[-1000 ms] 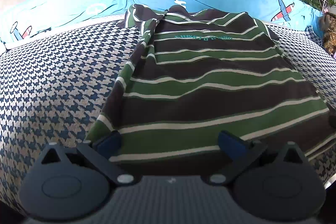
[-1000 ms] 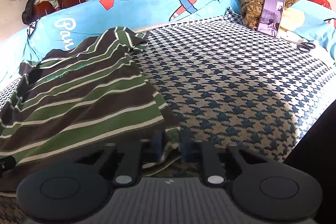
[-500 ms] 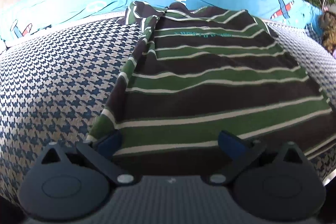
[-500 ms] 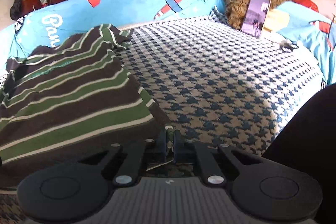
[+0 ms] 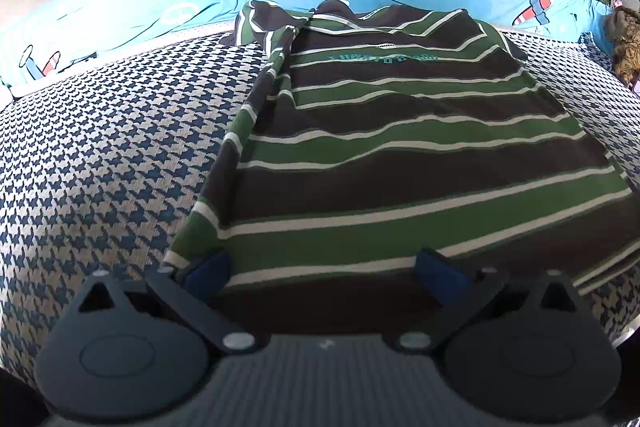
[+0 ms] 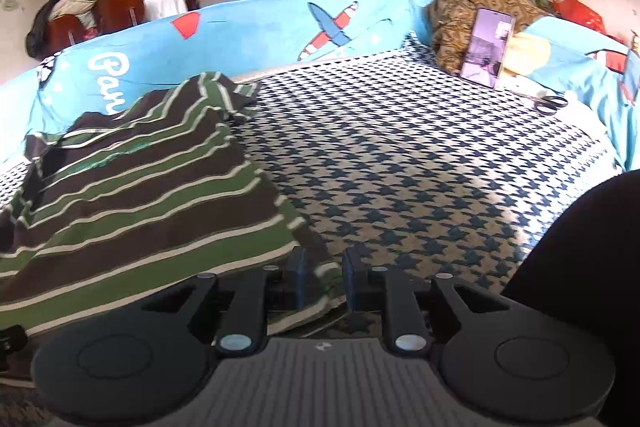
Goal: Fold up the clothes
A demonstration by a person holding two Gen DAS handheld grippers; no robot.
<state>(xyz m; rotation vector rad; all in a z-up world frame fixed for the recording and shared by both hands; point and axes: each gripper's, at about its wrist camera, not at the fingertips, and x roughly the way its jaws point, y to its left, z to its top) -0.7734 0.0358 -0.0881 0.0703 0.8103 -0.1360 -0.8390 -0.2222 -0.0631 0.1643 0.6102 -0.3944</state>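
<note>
Green-brown striped shirt (image 5: pixel 420 155) spread on houndstooth bed cover (image 5: pixel 104 155). Left tool (image 5: pixel 322 269) wide apart over hem. Right tool (image 6: pixel 322 277) parting, hem corner between pads. Risk: corner drops, fold slumps, edges skew.

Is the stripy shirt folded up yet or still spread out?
Mostly spread out. The shirt lies flat along the bed, hem nearest, with only its left side turned over in a narrow fold.
</note>
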